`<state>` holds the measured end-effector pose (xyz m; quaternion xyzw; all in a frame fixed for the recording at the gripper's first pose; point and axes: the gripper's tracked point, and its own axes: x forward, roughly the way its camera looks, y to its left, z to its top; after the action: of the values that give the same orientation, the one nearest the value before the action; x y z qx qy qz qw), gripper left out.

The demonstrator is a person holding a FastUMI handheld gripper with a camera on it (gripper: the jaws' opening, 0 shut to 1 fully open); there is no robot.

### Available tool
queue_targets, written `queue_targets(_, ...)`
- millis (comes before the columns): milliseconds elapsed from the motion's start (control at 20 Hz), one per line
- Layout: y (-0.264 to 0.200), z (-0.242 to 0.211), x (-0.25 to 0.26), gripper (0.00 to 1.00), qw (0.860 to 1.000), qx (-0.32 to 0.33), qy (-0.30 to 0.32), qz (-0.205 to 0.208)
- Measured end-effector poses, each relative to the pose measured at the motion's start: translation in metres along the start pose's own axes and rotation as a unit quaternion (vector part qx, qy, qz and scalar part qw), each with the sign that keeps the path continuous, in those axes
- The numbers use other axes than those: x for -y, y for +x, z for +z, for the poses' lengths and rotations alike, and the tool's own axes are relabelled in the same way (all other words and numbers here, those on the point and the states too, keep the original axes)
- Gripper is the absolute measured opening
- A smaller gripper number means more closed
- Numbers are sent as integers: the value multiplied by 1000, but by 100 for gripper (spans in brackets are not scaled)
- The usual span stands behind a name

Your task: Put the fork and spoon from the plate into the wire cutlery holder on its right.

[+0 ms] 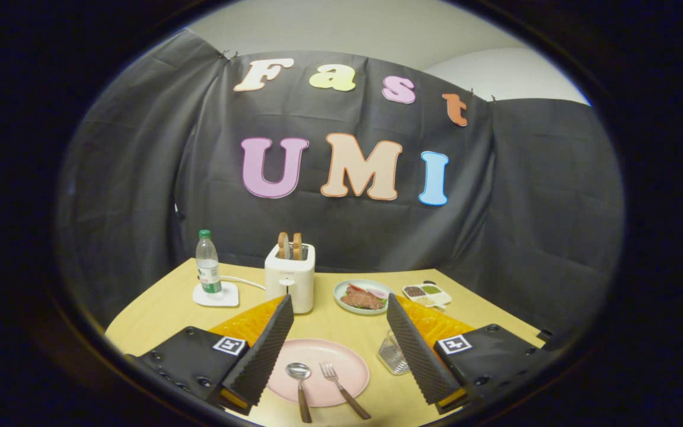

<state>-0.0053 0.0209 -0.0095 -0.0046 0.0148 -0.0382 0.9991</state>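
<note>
I see my hand-held gripper wide open, holding nothing; spoon and fork lie on the plate between its fingers, holder at lower right.

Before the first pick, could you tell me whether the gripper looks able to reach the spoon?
Probably yes: the gripper is open, and the spoon lies uncovered on the pink plate between its fingers.

Spoon, fork side by side on pink plate; wire holder right.
</note>
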Motion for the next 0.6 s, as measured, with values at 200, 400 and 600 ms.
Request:
queue_targets(200, -7, -7, -13, 100, 1000, -10, 2, -10)
queue_targets(400, -16, -3, -24, 100, 1000, -5, -2, -2)
queue_targets(600, -25, -4, -23, 100, 1000, -6, 6, 21)
